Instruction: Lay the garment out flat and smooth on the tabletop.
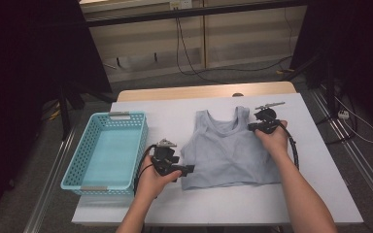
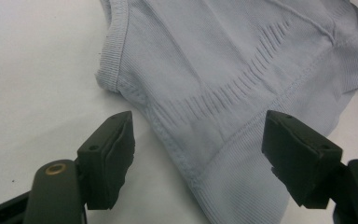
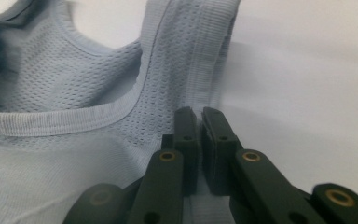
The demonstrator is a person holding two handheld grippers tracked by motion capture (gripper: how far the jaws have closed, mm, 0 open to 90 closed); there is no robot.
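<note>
Tank top (image 1: 228, 150) lies flat on the bench (image 1: 320, 194), right of the basket (image 1: 108, 150). Right hand-held gripper (image 1: 253, 127) pinches its shoulder strap; left hand-held gripper (image 1: 188, 170), jaws apart, straddles its lower side edge.

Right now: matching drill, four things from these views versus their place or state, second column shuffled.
1 left gripper
2 right gripper
3 basket
4 tank top

A light blue, left on the table
B spread flat, grey
C jaws open over the hem corner
D jaws shut on the shoulder strap

Pairs: 1-C, 2-D, 3-A, 4-B
</note>
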